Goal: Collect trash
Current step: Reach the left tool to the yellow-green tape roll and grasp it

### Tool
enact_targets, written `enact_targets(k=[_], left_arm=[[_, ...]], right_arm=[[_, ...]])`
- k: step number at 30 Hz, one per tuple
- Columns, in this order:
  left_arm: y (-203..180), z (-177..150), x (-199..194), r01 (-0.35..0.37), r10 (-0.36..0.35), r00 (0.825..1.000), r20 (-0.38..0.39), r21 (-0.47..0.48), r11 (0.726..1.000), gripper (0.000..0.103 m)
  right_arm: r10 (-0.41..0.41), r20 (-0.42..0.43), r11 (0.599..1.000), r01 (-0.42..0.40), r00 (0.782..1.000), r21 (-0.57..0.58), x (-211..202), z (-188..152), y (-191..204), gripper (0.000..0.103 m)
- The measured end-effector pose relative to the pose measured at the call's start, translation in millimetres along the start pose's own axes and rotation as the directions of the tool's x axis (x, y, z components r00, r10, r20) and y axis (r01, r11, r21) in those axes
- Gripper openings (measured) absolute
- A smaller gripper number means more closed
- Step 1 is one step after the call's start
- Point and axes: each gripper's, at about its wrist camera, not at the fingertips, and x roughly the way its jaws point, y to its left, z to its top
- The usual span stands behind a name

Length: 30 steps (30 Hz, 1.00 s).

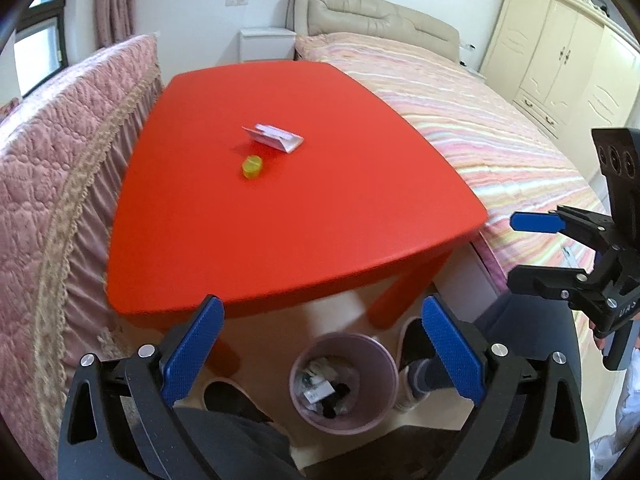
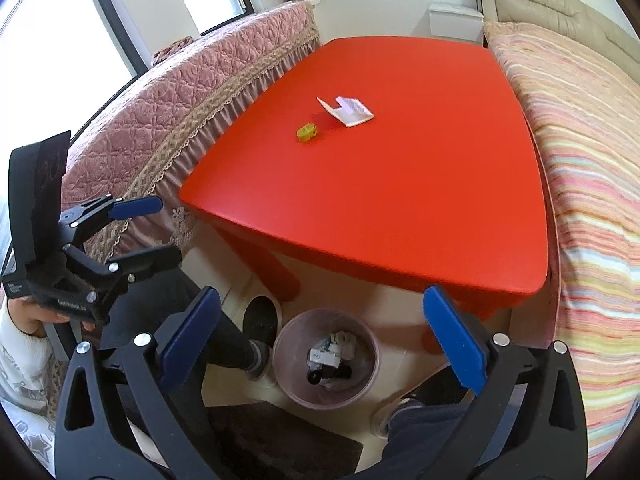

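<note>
Both the left gripper (image 1: pixel 324 344) and right gripper (image 2: pixel 320 340) are spread wide, holding nothing; a pink trash bin (image 1: pixel 380 412) sits below between the fingers. Beyond the fingertips, 2 items rest on the red table (image 1: pixel 320 220): a yellow cap (image 1: pixel 252 167) and folded white packaging (image 1: pixel 276 138)

On the table (image 1: pixel 280 208) a folded paper packet (image 1: pixel 274 136) lies just behind a small round cap (image 1: pixel 252 167), the two apart. A bed (image 1: pixel 460 120) runs along the table's right side, a covered couch (image 1: pixel 60 168) along its left. A bin (image 1: pixel 344 384) holding scraps stands on the floor before the table's near edge.
</note>
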Motion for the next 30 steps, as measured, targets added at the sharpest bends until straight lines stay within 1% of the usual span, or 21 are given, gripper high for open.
enact_targets(k=[5,8,13,18,23,28,30], left_arm=[[15.9,24.1,8.5,-0.019,0.019,1.000,-0.001,-0.005,1.000,0.095],[24.3,41.0,15.8,-0.016,0.016,1.000,-0.008,0.001,1.000,0.095],[39.4,74.9,37.8,-0.015,0.015,0.999,-0.035,0.009,1.000,0.095],[54.7,103.7,75.6,-0.024,0.026,0.994,-0.102,0.020,0.999,0.095],[68.5,123.0,118.0,-0.040,0.044,0.982,-0.183,0.027,0.999,0.095],[74.0,131.5,146.6,-0.056,0.069,0.969,-0.238,0.060,0.997,0.095],[76.1,132.7,156.1,-0.074,0.090,0.964,-0.248,0.070,0.995,0.095]], right_arm=[[-0.015,0.008,1.000,0.015,1.000,-0.022,3.4,19.6,-4.0,0.100],[-0.023,0.011,0.999,0.023,1.000,-0.030,7.4,31.8,-6.6,0.100],[-0.022,0.009,0.999,0.022,1.000,-0.036,12.5,42.2,-9.4,0.100],[-0.020,-0.003,0.999,0.020,1.000,-0.029,17.2,43.5,-13.1,0.100],[-0.024,-0.015,1.000,0.023,1.000,-0.017,20.5,40.7,-18.5,0.100],[-0.033,-0.021,0.999,0.033,0.999,-0.007,21.5,40.7,-22.1,0.100],[-0.034,-0.021,0.999,0.034,0.999,-0.002,21.5,40.3,-23.7,0.100]])
